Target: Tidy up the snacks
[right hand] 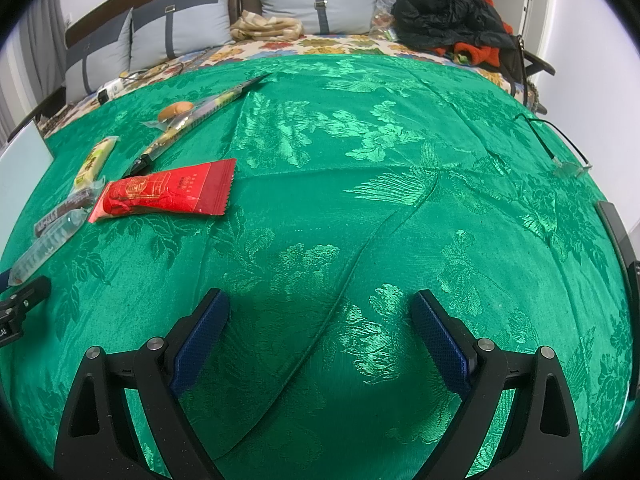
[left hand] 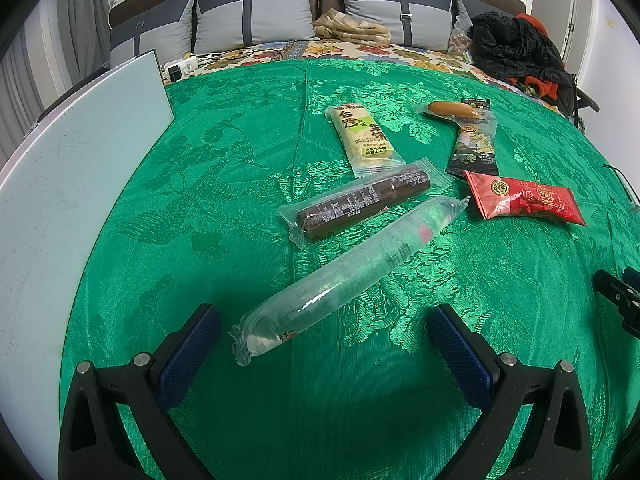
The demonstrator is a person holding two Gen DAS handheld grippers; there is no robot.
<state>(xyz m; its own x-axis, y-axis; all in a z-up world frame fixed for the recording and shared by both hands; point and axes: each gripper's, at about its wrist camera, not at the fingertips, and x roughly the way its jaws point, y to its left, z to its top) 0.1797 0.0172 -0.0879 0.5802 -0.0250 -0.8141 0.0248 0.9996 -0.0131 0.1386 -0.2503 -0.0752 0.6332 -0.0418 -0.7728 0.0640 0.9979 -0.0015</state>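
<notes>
The left gripper [left hand: 324,344] hung wide open with nothing in its grasp, just above the green cloth [left hand: 240,128] spread over the bed. The near end of a clear-wrapped roll [left hand: 340,276] lay between its fingertips without touching either blue pad [left hand: 192,356]; the roll ran diagonally away toward the bed's right edge. The right gripper [right hand: 320,332] was likewise spread wide and empty, over a bare, creased stretch of cloth nearer the right edge, well apart from the snacks.

Just beyond the clear roll lay a dark brown bar in clear wrap [left hand: 360,204], roughly parallel to it and close beside it. To the right of both sat a red packet [left hand: 524,200], flat on the cloth. Farther in, a pale yellow wafer pack [left hand: 364,136] pointed toward the head of the bed, its near end touching or overlapping the brown bar's wrapper. Right of it lay a black printed packet [left hand: 474,140], and at that packet's far end a small orange-brown sausage [left hand: 450,109] in clear film.

A pale flat board [left hand: 80,176] stood tilted along the bed's left edge. At the head of the bed grey cushions [left hand: 256,12] leaned upright, with a beige folded cloth [left hand: 352,28] between them and a black and red heap of clothing [left hand: 516,48] in the far right corner.
</notes>
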